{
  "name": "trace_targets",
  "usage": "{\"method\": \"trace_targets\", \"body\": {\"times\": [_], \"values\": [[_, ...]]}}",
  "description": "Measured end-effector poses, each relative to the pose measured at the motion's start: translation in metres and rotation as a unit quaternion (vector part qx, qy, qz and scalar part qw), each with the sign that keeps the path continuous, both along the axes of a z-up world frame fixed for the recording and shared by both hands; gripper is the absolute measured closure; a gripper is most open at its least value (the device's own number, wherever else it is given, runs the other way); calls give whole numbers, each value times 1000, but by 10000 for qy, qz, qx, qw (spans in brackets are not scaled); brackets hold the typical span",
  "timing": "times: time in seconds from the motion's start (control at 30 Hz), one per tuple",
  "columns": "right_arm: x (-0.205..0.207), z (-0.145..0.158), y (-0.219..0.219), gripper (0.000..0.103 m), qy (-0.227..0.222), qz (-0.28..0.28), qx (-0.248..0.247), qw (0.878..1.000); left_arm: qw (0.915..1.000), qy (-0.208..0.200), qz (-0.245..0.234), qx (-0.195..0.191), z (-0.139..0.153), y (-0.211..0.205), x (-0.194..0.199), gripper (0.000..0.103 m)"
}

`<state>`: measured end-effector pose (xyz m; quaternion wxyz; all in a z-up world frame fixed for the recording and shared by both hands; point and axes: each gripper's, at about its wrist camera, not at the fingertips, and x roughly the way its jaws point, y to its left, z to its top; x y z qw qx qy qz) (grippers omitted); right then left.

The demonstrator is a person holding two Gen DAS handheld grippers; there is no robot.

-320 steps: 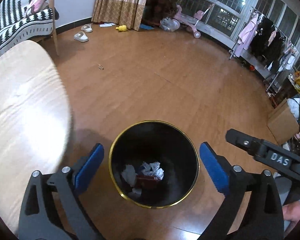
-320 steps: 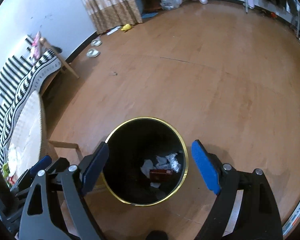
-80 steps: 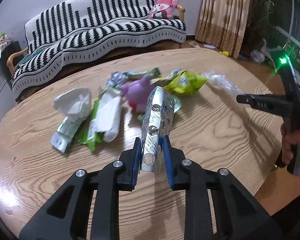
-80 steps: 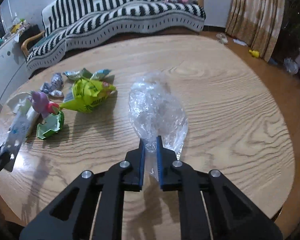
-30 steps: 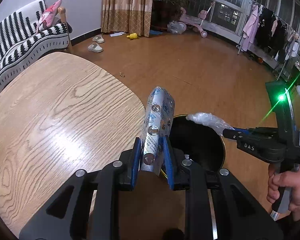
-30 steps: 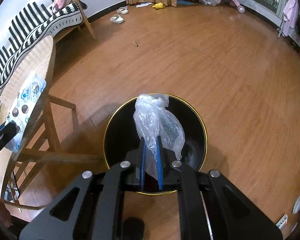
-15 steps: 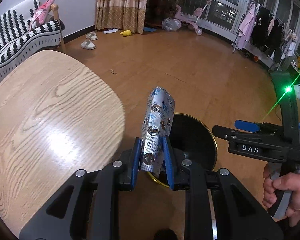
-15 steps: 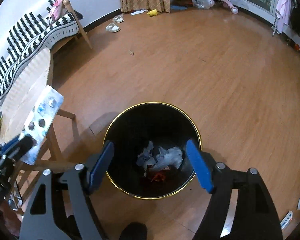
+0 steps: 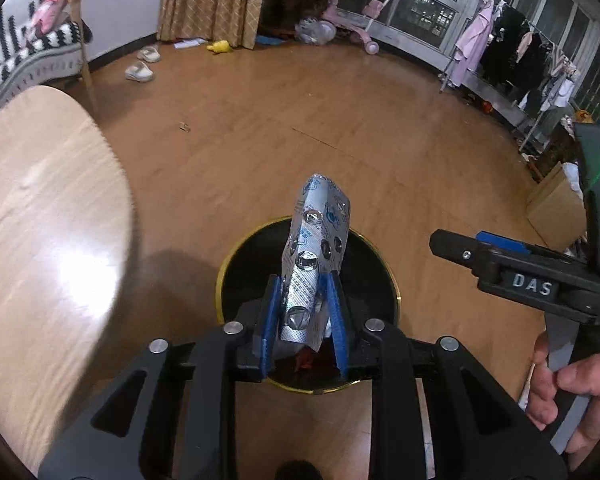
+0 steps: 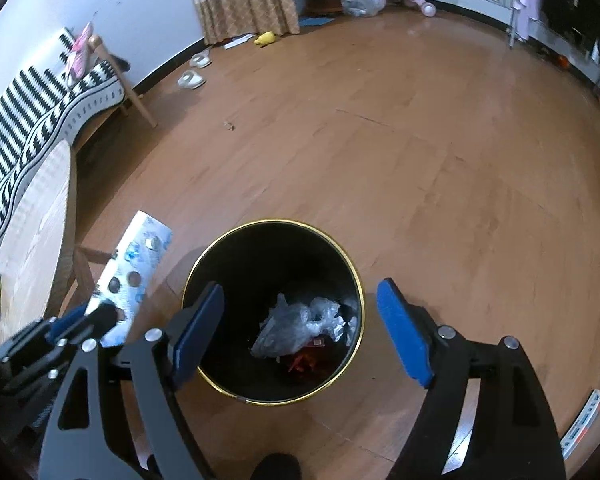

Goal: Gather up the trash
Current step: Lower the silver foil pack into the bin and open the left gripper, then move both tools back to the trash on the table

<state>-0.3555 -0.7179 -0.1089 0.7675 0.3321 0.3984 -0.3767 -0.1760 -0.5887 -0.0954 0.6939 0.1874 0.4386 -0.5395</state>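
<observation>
In the left wrist view, the left tongs [image 9: 305, 316] gripped a silver blister pack [image 9: 315, 256] between their blue pads, standing it upright over the black bin [image 9: 374, 280] with its gold rim. The wooden tabletop [image 9: 40, 216] lay to the left, and the right tongs [image 9: 496, 246] reached in from the right, held by a hand [image 9: 568, 400].

In the right wrist view, the right tongs [image 10: 300, 330] were opening wide above the bin [image 10: 228, 256] with nothing between their pads. A crumpled clear plastic bag [image 10: 296, 326] lay inside the bin on other scraps. At left, the left tongs [image 10: 84, 320] held the blister pack [image 10: 134, 268] just beside the bin, near the tabletop [image 10: 36, 232].
</observation>
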Motion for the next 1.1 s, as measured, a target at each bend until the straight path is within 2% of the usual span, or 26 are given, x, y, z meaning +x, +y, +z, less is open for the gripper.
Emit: {"method": "trace_targets", "body": {"times": [0.03,0.07,0.1,0.17,0.27,0.4,0.5,0.6,0.73,0.83,0.97,1.07,1.1], "values": [[-3,1,-1,26,-14,-48,-17,10000,10000,38,-25,19,-3,-4,-1,78],[-6,2,-3,26,-31,-83,-26,10000,10000,57,-34,31,-4,-7,-2,70],[-9,2,-3,25,-50,-107,-27,9999,9999,86,-56,16,-6,-9,-4,54],[-13,3,-4,25,-67,-146,-30,9999,10000,36,-12,-17,-6,-10,-7,38],[-13,3,-6,25,-74,-148,-9,9999,10000,10,-27,-28,-5,-10,-10,32],[-7,7,-2,25,-96,-74,-11,9999,10000,14,43,-61,3,3,-4,16],[5,15,6,25,-108,54,-73,9999,9998,-80,132,-128,16,19,2,10],[23,24,18,23,-187,192,-138,9995,9989,-266,331,-223,34,47,18,8],[65,38,45,21,-280,551,-205,9979,9965,-437,647,-294,58,94,49,7],[113,48,77,21,-320,994,-232,9943,9930,-644,945,-288,74,133,73,7],[175,65,127,21,-398,1619,-332,9854,9837,-876,1542,-296,94,199,108,7],[220,75,169,21,-452,2085,-372,9763,9716,-1033,2112,-285,105,255,138,7],[234,77,184,21,-467,2234,-381,9729,9647,-1079,2386,-264,108,281,153,7]]}}
